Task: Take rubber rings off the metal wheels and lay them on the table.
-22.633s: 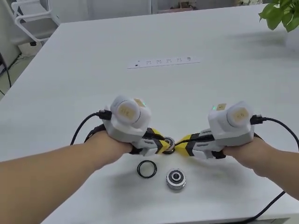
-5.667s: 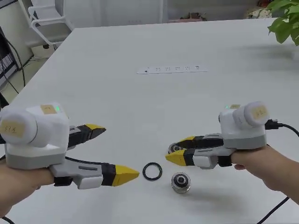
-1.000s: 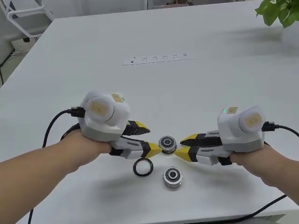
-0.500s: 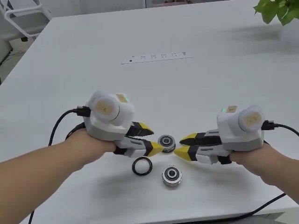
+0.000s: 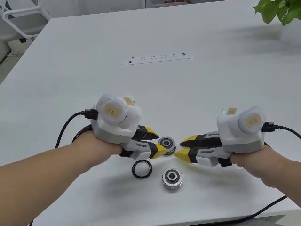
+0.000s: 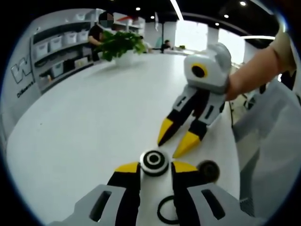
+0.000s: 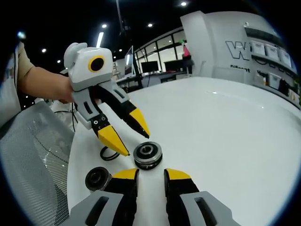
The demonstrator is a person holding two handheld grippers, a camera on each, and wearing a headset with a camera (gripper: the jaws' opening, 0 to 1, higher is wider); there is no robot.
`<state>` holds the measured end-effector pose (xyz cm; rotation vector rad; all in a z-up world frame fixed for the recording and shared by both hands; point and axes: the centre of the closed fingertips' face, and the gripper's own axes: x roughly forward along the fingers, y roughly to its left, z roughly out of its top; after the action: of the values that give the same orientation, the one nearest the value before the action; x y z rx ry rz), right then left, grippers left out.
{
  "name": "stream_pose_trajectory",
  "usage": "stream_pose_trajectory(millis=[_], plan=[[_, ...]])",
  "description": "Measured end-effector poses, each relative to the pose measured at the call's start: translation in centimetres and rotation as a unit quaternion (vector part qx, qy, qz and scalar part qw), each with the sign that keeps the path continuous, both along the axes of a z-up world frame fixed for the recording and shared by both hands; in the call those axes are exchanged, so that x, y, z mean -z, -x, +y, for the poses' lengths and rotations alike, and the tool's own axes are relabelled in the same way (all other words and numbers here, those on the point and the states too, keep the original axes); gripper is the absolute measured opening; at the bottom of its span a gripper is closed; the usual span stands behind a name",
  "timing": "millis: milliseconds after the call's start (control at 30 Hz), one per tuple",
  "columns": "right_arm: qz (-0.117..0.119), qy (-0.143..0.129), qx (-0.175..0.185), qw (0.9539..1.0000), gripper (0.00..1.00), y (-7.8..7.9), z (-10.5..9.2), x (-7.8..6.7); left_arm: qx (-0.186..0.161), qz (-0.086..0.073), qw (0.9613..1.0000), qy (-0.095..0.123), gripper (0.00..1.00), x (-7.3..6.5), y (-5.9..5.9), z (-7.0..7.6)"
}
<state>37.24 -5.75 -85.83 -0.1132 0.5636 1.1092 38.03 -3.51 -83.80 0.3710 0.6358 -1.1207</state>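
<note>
A small metal wheel [image 5: 167, 144] with a dark outer band stands on edge on the white table [image 5: 155, 89]. My left gripper [image 5: 158, 142] is open, its yellow tips either side of this wheel [image 6: 154, 161]; I cannot tell if they touch it. Facing it from the right, my right gripper [image 5: 185, 148] is open, tips just short of the wheel [image 7: 147, 155]. A loose black rubber ring [image 5: 142, 168] lies flat near the front edge, under the left gripper. A second wheel [image 5: 172, 178] lies flat to its right.
A white power strip [image 5: 156, 59] lies at mid-table. A green plant [image 5: 275, 9] stands at the far right corner. Black cables trail from both grippers toward the table's front edge [image 5: 188, 221], which runs close behind the ring and the second wheel.
My left gripper has moved right, closing in on the standing wheel until its tips flank it. The right gripper, the ring and the second wheel have stayed put.
</note>
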Motion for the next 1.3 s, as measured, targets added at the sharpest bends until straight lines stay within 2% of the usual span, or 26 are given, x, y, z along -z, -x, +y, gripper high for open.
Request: stream_pose_trajectory(millis=[400,600,1300], plan=[[0.001,-0.001,0.000,1.0000,0.20,-0.05,-0.03,-0.01,0.006,-0.002,1.0000,-0.007,0.19,0.46,-0.15,-0.63],[0.001,0.000,0.000,1.0000,0.20,-0.06,-0.04,0.01,0.006,-0.008,0.9999,-0.010,0.16,0.45,-0.36,-0.82],[-0.003,-0.004,-0.003,1.0000,0.20,-0.19,0.41,-0.20,0.004,-0.019,0.9997,-0.017,0.14,0.51,-0.63,-0.72]])
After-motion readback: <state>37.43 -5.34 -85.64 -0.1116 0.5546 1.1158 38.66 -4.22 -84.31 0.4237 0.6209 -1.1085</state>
